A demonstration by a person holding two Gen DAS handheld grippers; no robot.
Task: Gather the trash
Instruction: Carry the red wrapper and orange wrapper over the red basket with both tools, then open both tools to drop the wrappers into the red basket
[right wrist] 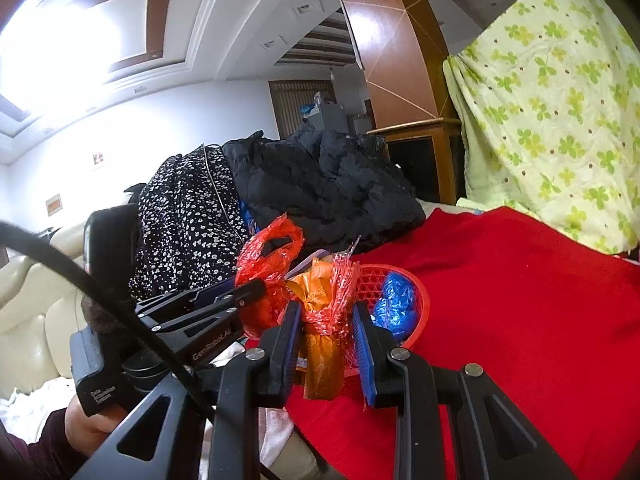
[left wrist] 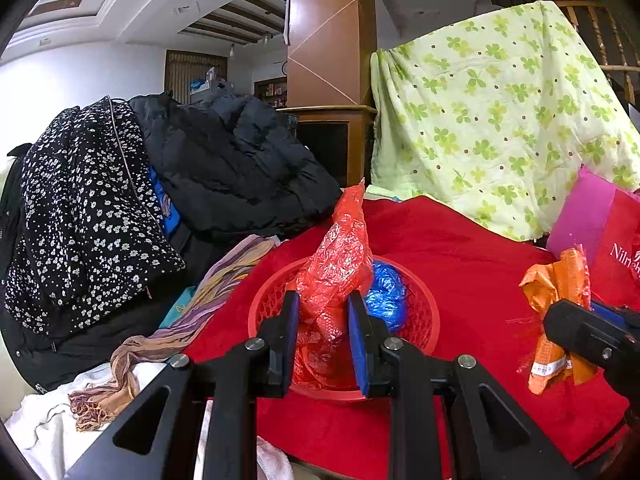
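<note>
Red cloth covers the surface across the middle and lower right of both views, with a heap of clothing at centre left: a black garment with small white flowers and a black padded jacket. A pale green sheet printed with clover leaves hangs at the upper right, and a brown tiled pillar rises at top centre. A striped scarf trails toward the lower left of the left wrist view.

A red mesh basket sits on the cloth at lower centre, with a crumpled blue plastic bag inside it. The left tongs are narrowed on a crinkled red plastic bag, which stands up above the basket with its lower part down inside it. The right tongs grip an orange wrapper bundled with red plastic netting, held just beside the basket's near left rim in the right wrist view.

At the right edge of the left wrist view a red bag shows white letters reading "Niln", cut off by the frame, next to a pink panel. The small label on the wrapper is too blurred to read. In the right wrist view the left tool's arm reads "GenRobot.AI", and its black block bears "Data Acquisition System", faintly.
</note>
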